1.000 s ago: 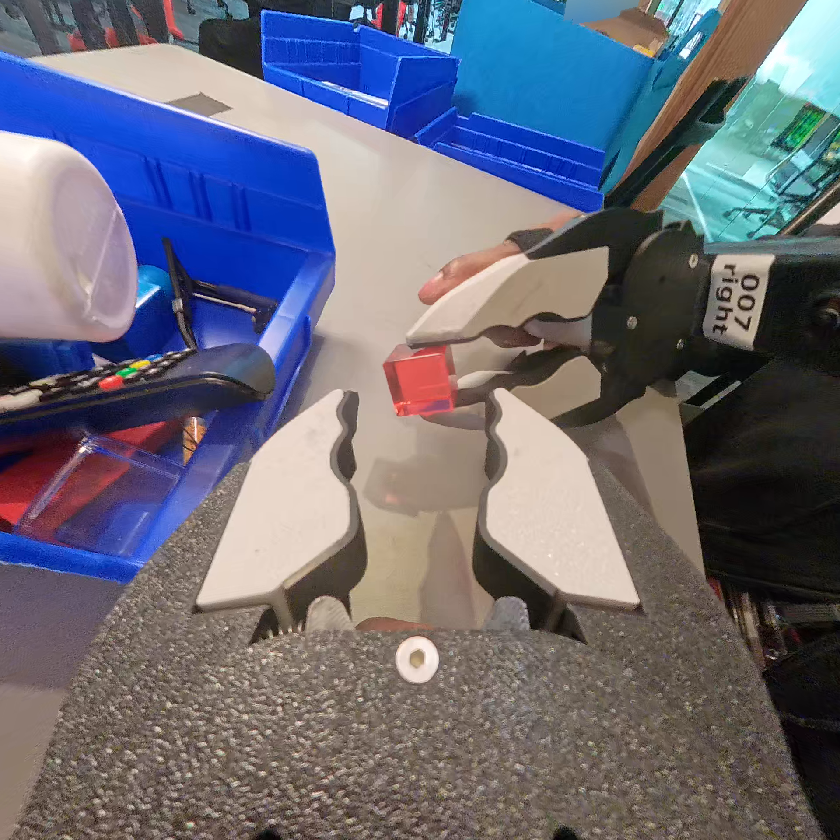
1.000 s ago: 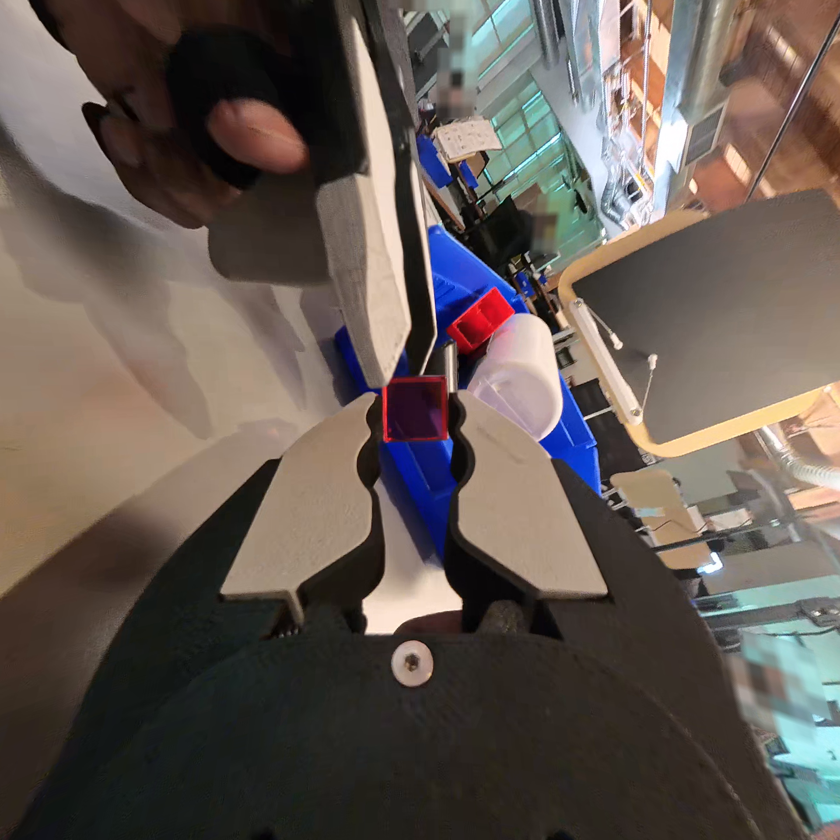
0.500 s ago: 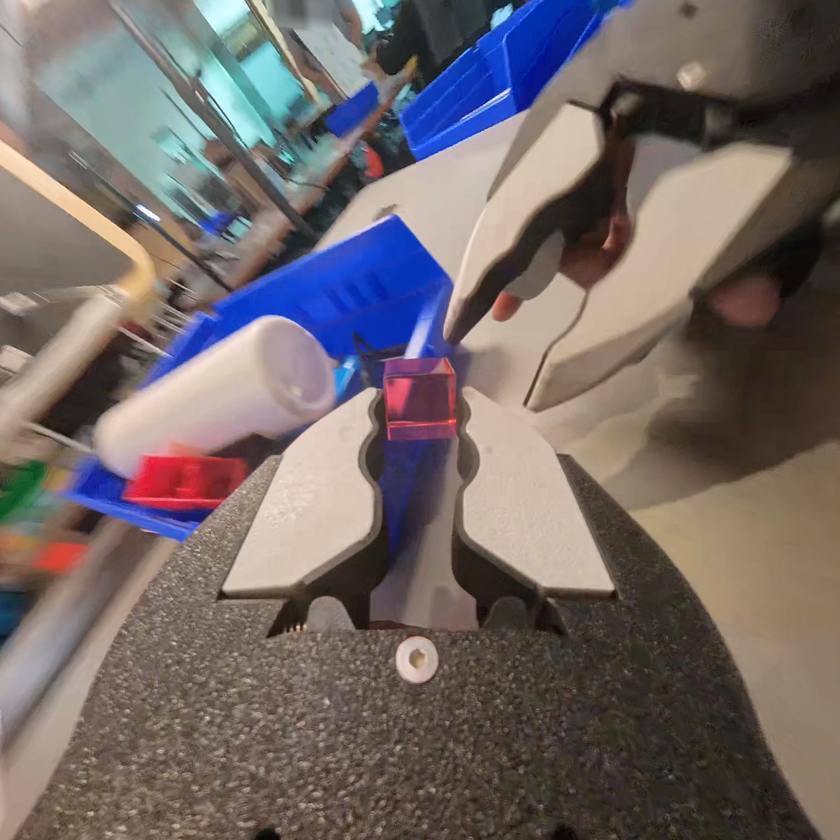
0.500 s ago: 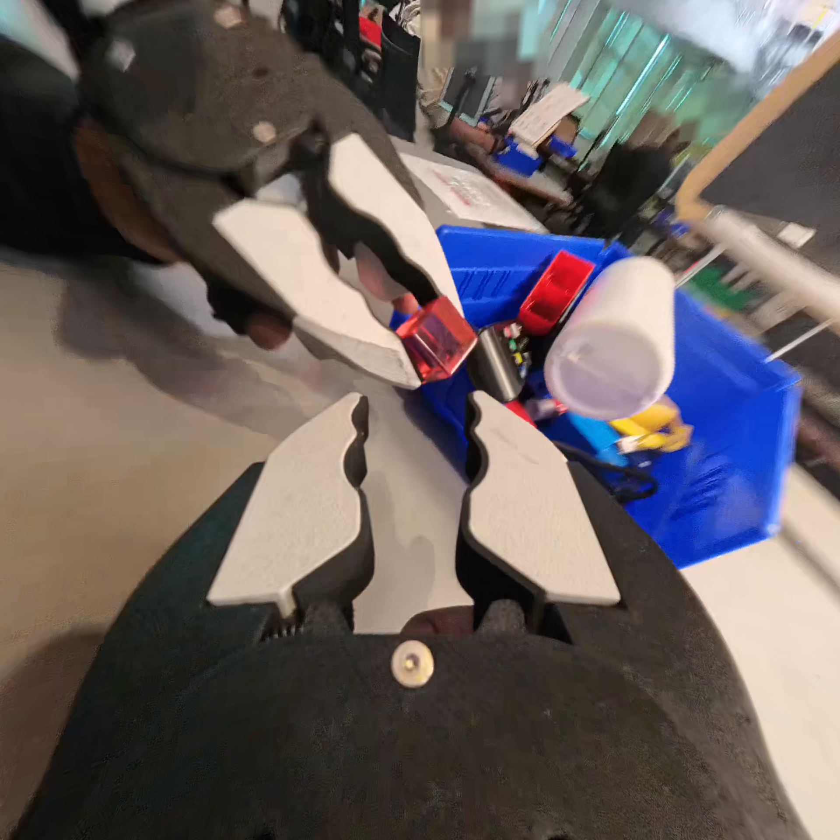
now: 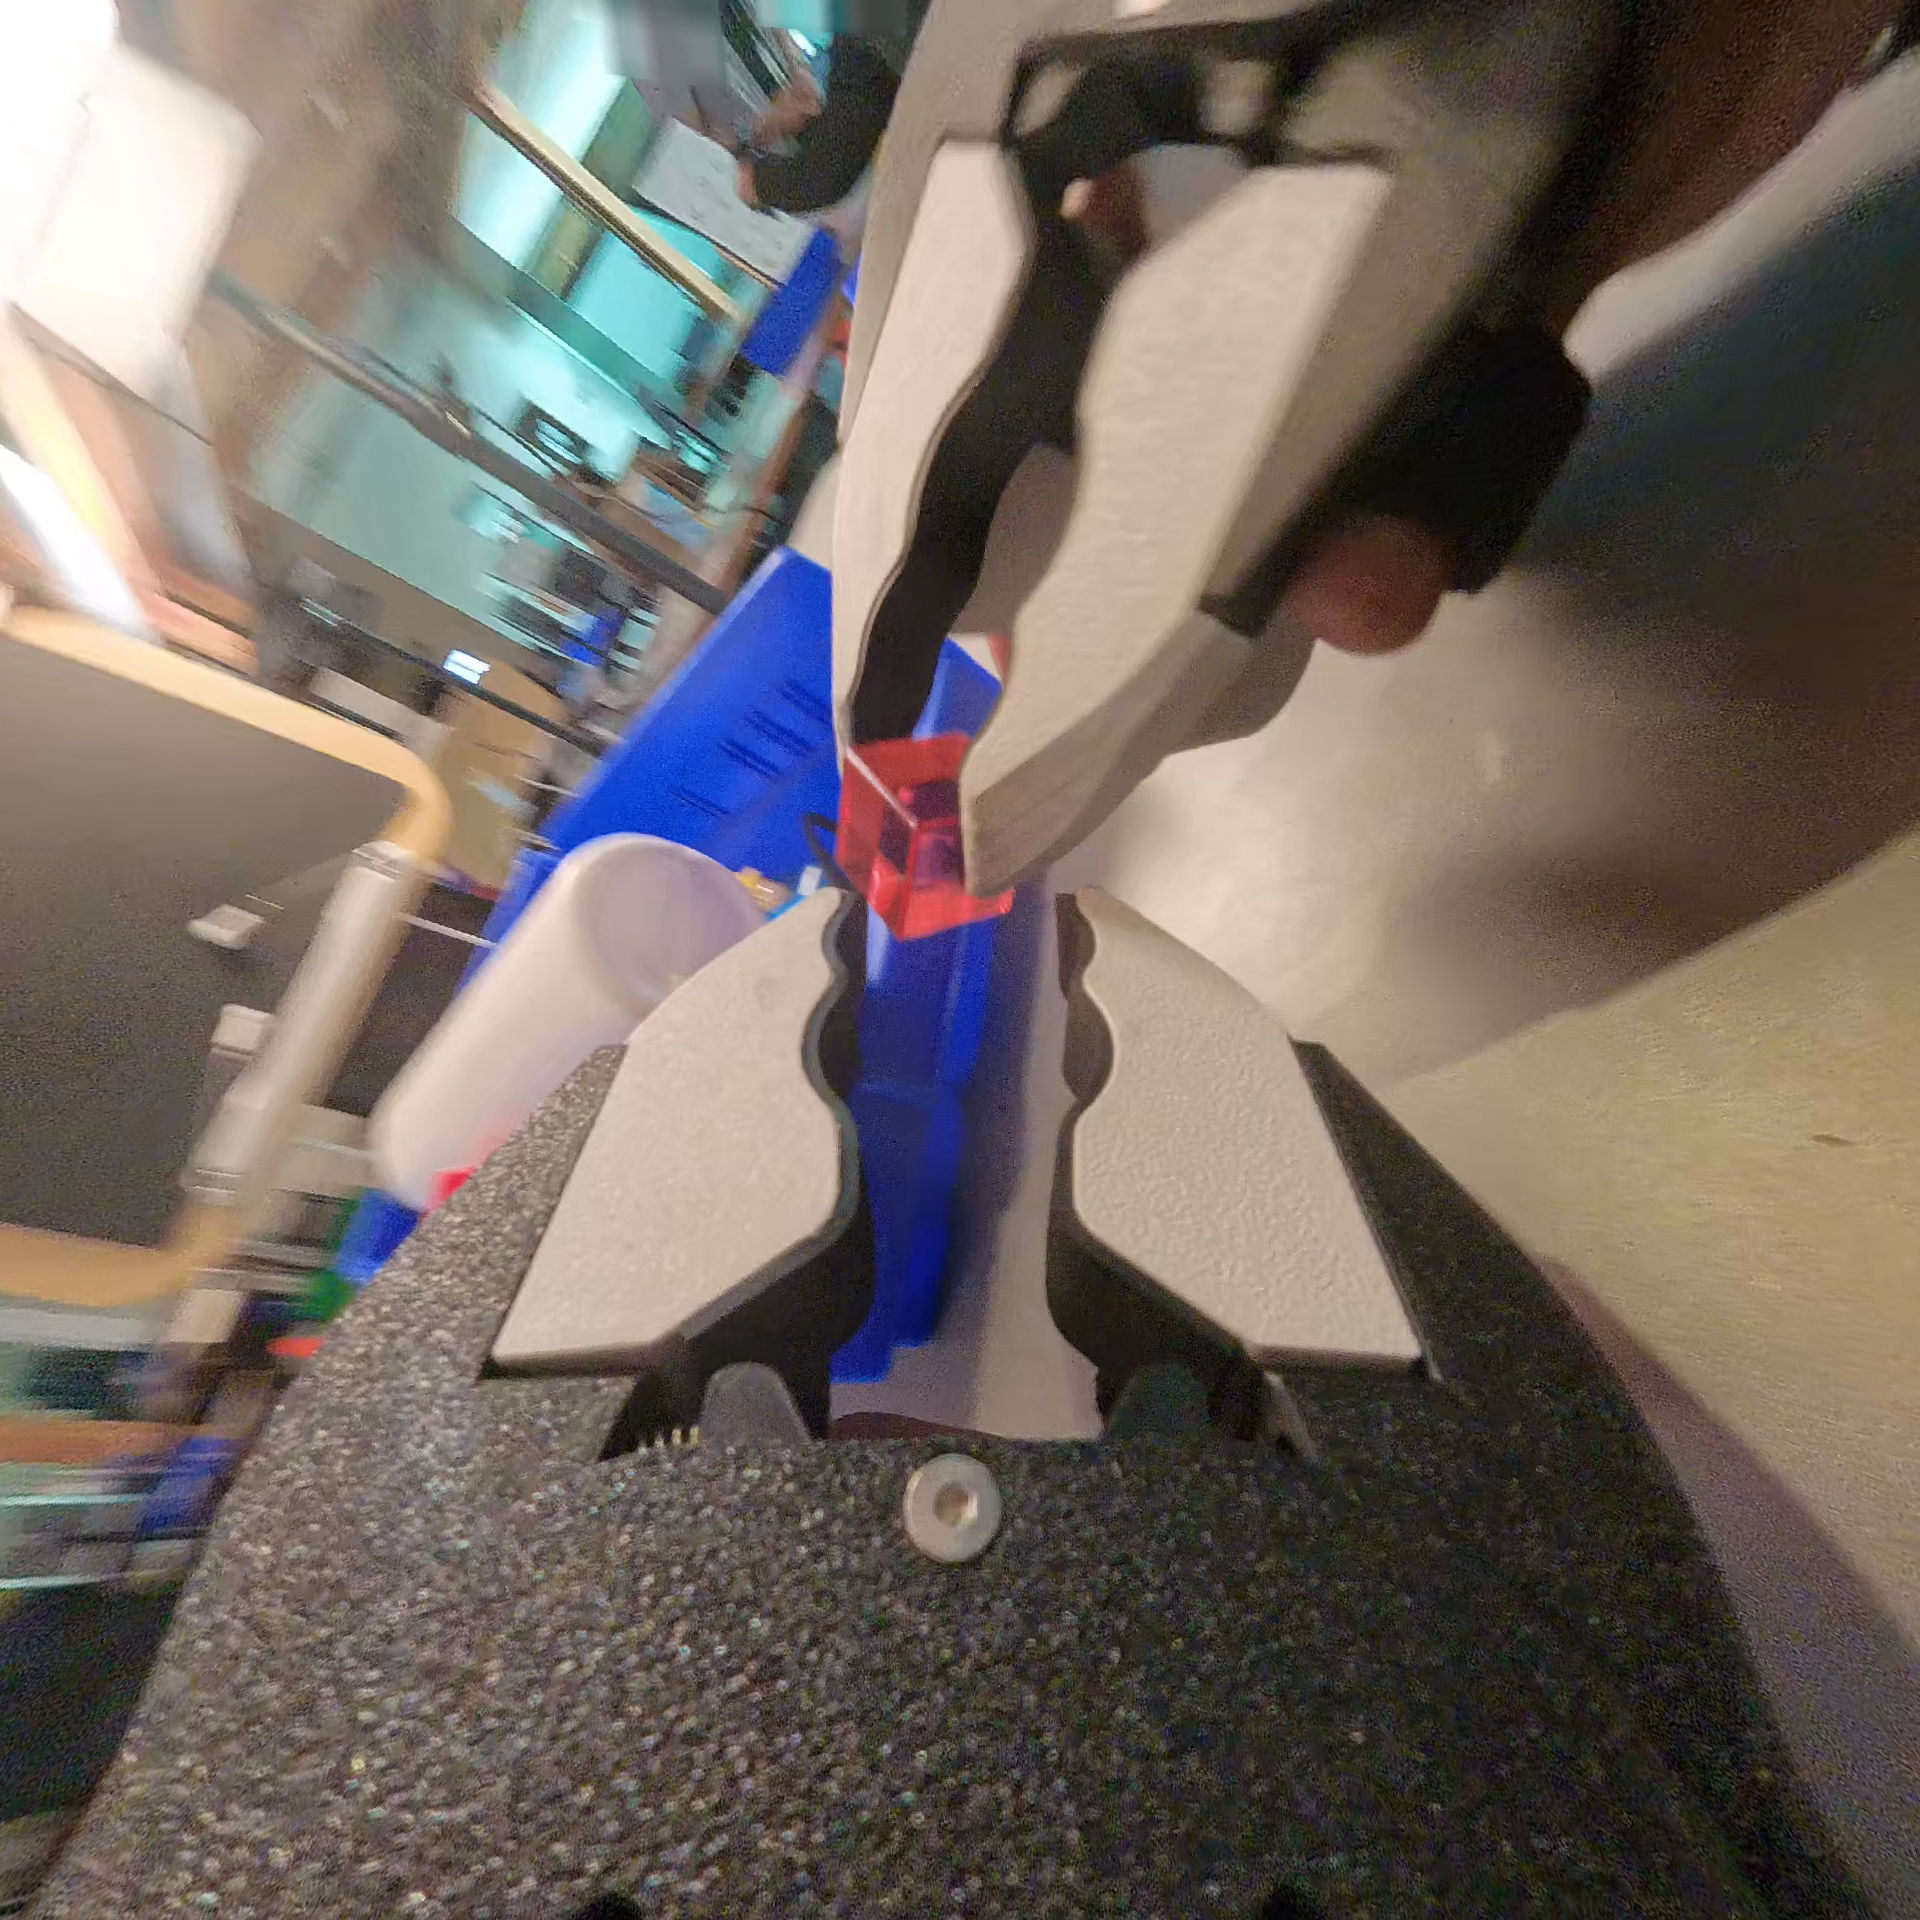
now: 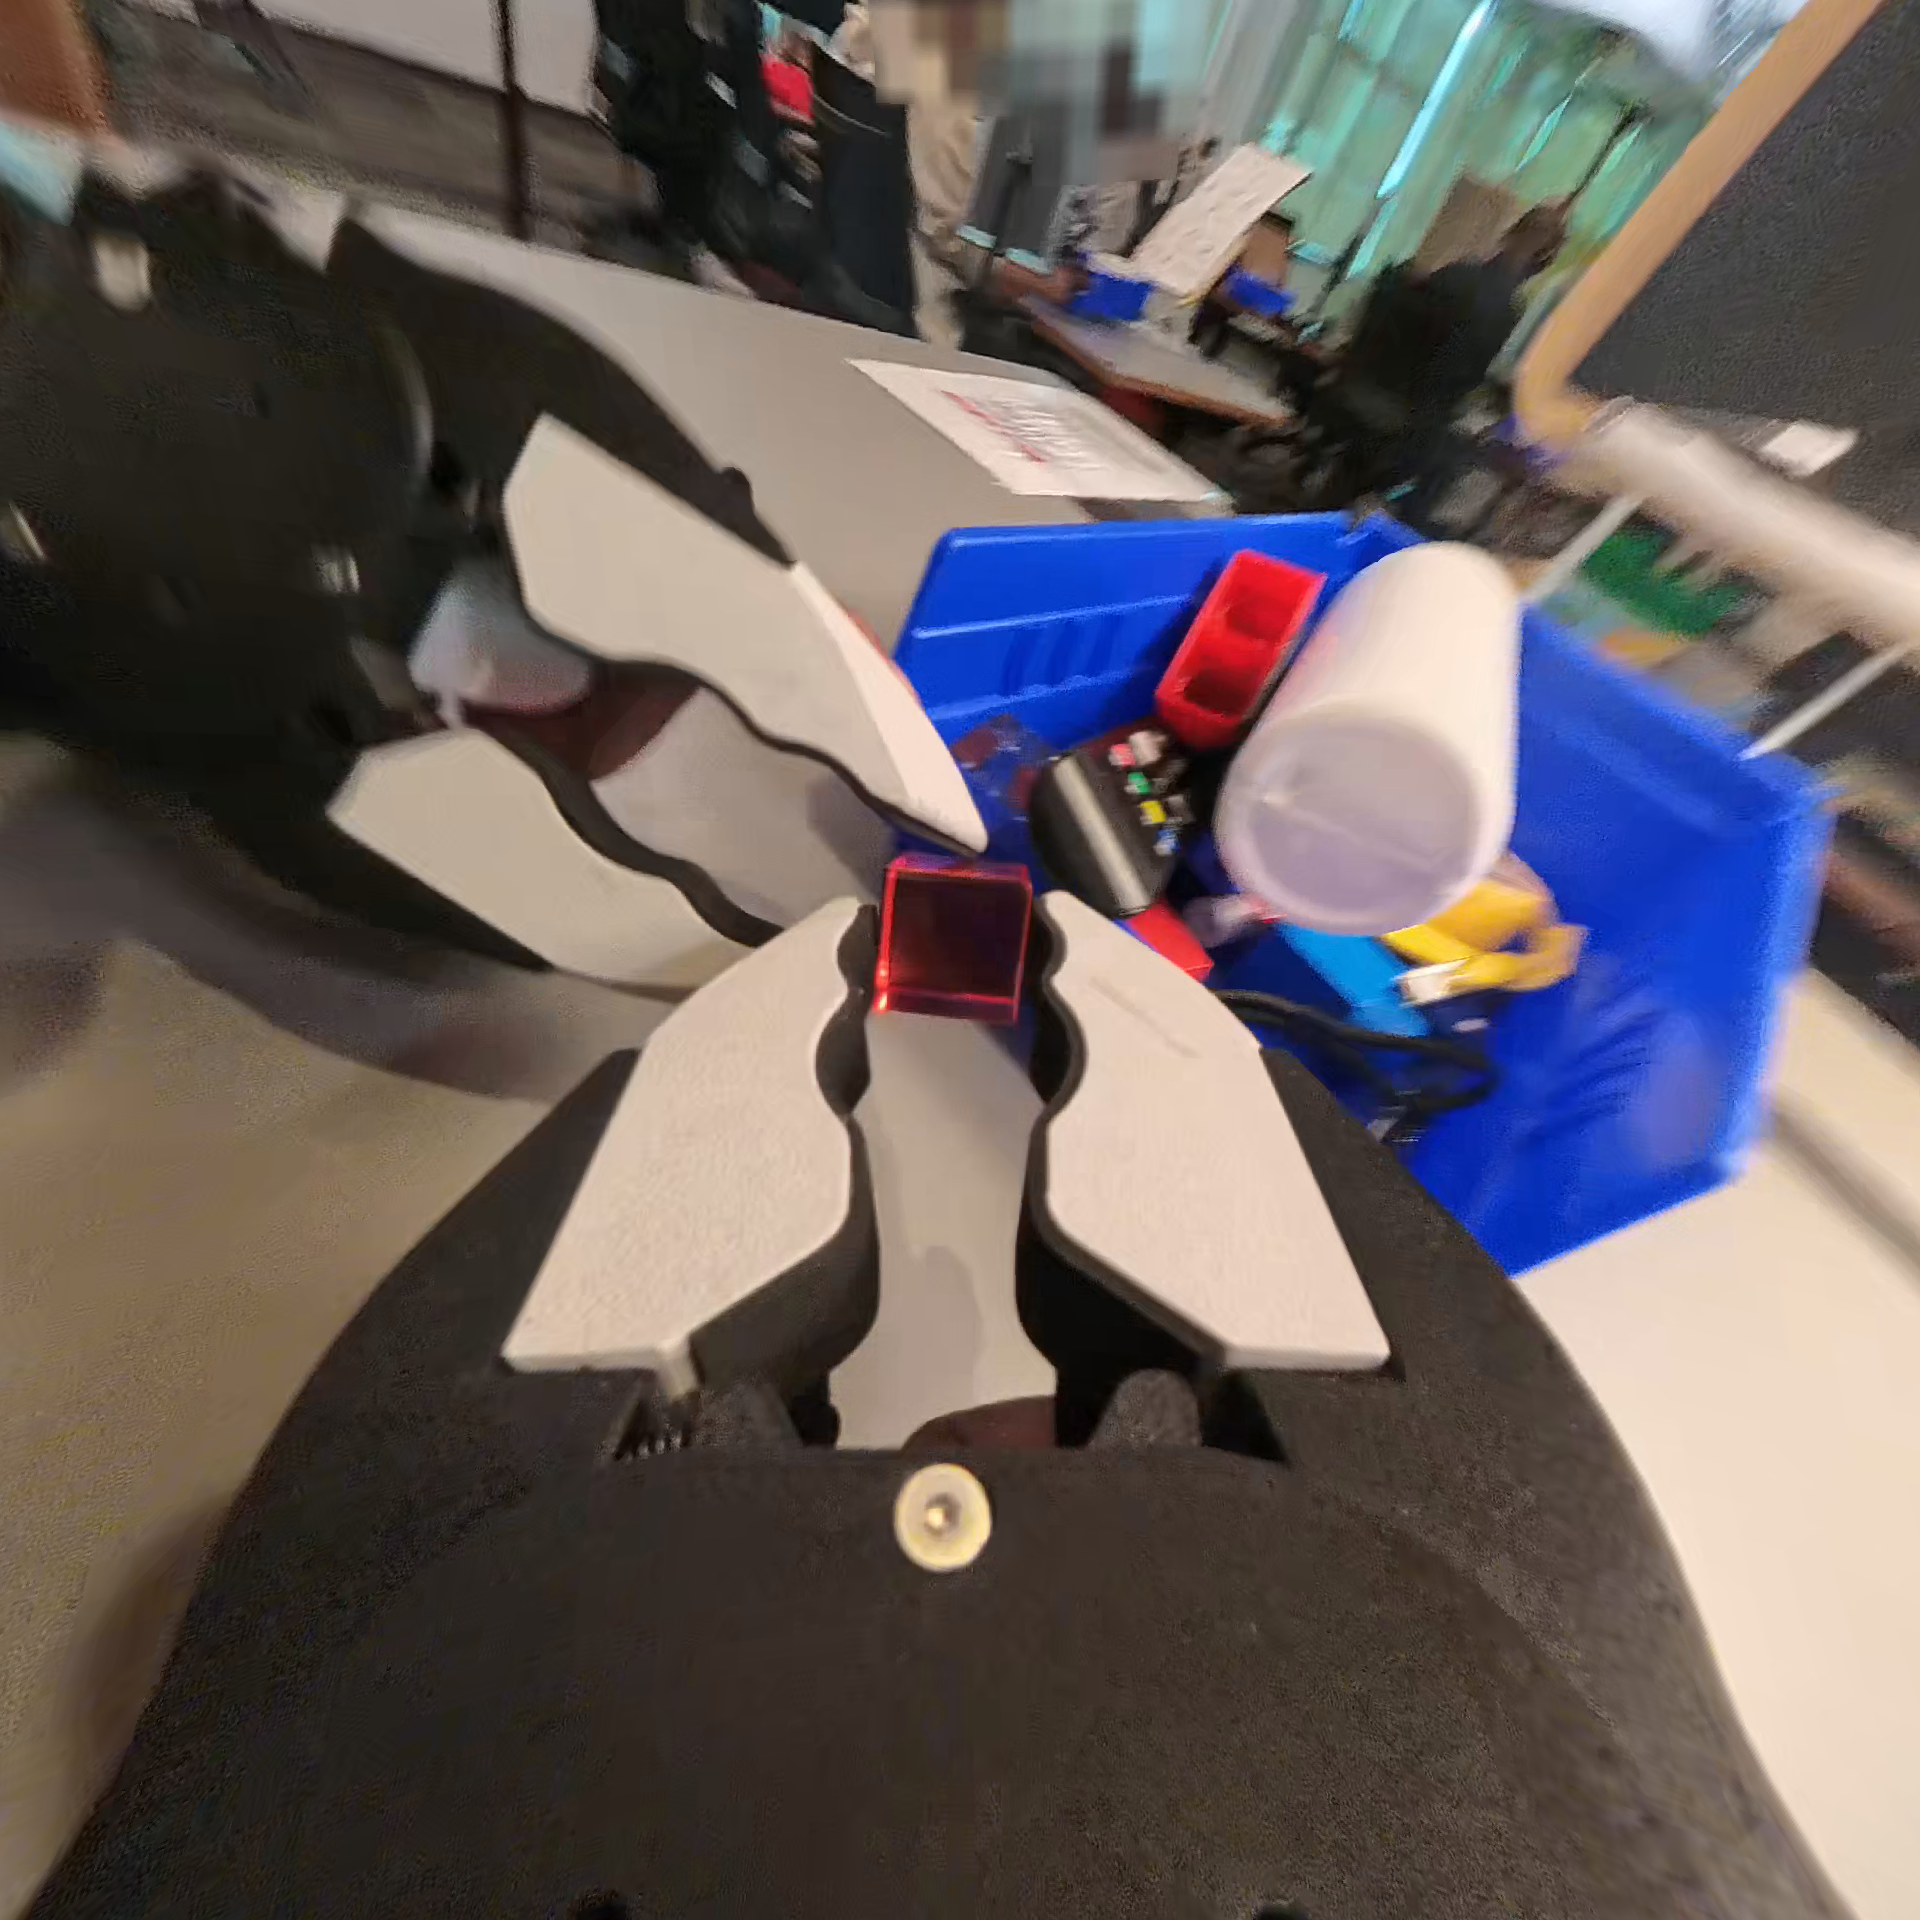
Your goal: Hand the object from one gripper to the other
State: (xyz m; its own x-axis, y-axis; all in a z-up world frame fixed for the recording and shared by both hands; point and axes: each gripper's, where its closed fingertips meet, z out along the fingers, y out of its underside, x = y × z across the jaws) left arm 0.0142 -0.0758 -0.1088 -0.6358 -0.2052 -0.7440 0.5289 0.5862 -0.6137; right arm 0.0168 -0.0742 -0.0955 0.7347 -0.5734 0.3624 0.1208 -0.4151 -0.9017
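The red cube (image 6: 954, 954) is now gripped by the right claw (image 6: 951, 920); the left claw (image 5: 951, 914), at its 10 o'clock, is released open, so another handover is judged complete.

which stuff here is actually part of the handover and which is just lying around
In the job:
red cube
right gripper, shut on the cube
left gripper, open

Lying about:
blue bin
white cylinder
remote control
small red box
paper sheet

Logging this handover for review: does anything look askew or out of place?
Mostly fine. The red cube sits square between the right gripper fingers, while the left gripper is open. The white cylinder lies tilted atop clutter in the blue bin, sticking above its rim.
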